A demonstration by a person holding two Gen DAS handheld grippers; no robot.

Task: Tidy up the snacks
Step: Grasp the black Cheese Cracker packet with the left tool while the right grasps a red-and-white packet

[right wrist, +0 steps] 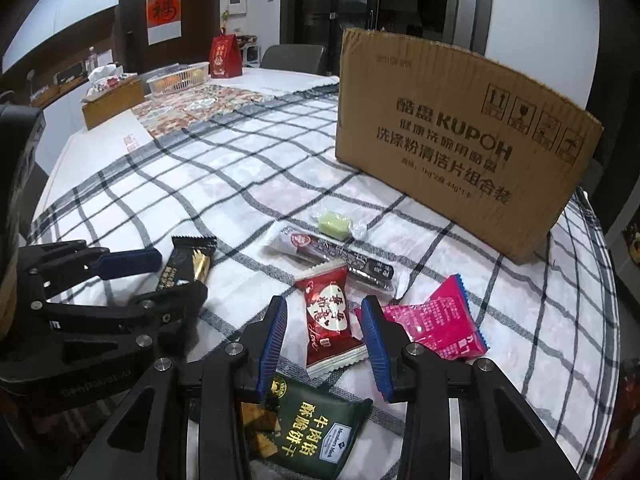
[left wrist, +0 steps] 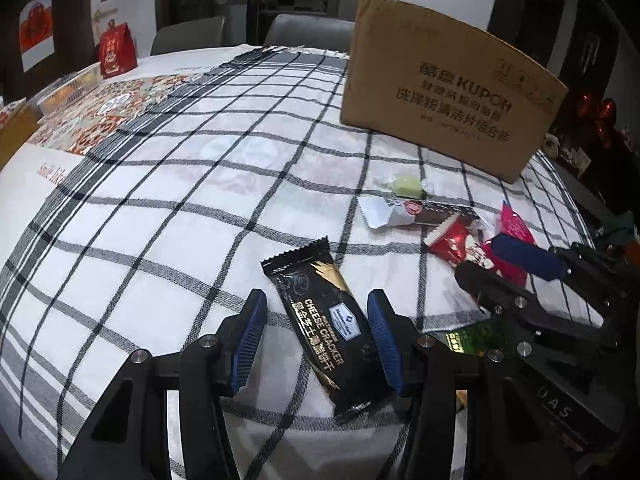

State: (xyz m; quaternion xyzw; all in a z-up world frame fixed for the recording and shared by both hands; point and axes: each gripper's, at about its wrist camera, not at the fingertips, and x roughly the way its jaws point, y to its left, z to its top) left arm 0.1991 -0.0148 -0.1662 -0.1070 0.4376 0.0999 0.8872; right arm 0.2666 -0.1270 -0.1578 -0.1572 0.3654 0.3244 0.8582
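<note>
Pickup stage: the left gripper [left wrist: 318, 336] straddles the cracker pack [left wrist: 320, 326], jaws apart — next, close on it. The right gripper [right wrist: 325, 338], also spread, hangs over the red packet [right wrist: 326, 316], both well short of the box [right wrist: 460, 136].

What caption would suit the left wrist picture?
Open left gripper straddling a black cracker packet on a checked tablecloth, cardboard box behind.

"CHEESE CRACKER" on black packet [left wrist: 324, 320]; "KUPOH" on carton [right wrist: 460, 136].
</note>
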